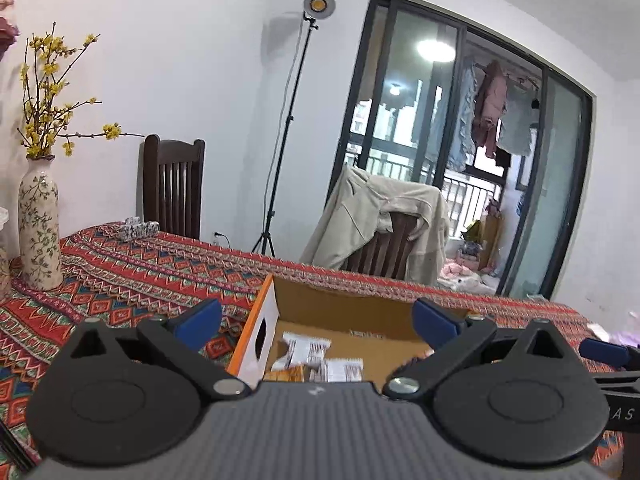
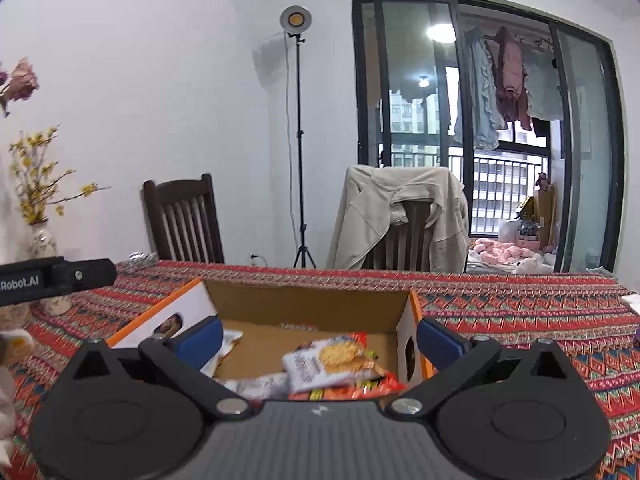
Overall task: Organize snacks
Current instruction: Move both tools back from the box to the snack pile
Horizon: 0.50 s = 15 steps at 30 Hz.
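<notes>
Both of your grippers hover over the open cardboard box [image 2: 312, 304] on the patterned tablecloth [image 2: 520, 312], and both are spread wide with nothing between the blue pads: the left gripper [image 1: 320, 320] looks down on white snack packets [image 1: 308, 350] lying on the box floor, and the right gripper [image 2: 320, 338] sits above a biscuit packet [image 2: 332, 360] resting on top of an orange wrapper [image 2: 384, 386]. That biscuit packet lies tilted on the pile, not flat, so I judge it could slide or snag if you close on its edge alone. The right gripper's outer pad is just beside the box's right wall [image 2: 408, 344]; closing there may catch the cardboard and drag the box. With both tools this near each other over one box, they could also knock together.
</notes>
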{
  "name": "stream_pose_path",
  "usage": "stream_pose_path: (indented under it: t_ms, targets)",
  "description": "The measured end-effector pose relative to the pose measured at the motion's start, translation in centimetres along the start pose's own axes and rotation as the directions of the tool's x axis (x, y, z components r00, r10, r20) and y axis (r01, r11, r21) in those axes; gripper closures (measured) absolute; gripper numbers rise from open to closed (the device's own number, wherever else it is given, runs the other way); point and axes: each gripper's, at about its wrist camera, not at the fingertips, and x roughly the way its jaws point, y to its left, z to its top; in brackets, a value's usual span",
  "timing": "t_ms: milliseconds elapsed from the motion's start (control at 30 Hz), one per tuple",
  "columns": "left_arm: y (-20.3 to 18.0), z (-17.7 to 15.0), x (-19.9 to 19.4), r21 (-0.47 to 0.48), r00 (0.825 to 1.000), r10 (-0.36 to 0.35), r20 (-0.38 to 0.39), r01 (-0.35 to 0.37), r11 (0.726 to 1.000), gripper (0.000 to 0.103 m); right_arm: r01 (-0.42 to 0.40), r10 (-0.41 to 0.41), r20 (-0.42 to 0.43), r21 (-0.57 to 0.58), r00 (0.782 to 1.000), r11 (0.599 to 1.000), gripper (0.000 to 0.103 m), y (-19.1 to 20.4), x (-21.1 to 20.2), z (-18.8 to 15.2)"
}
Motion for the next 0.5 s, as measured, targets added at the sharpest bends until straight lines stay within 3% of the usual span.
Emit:
stream_pose_path:
  t_ms: [267, 500]
  targets:
    - [1.0, -3.1, -3.6, 0.04, 0.999, 0.01, -0.043, -0.009, 0.999, 0.0, -0.051, 0.048, -0.097, -0.031, 0.994, 0.998, 0.0, 1.0, -3.0, -3.3]
    - [2.2, -6.2, -5.8, 0.066, 0.991, 0.01, -0.133, -0.001, 0.998, 0.0, -0.07, 0.063, -0.189, -0.03, 0.98, 0.997, 0.0, 1.2, -4.4, -6.3]
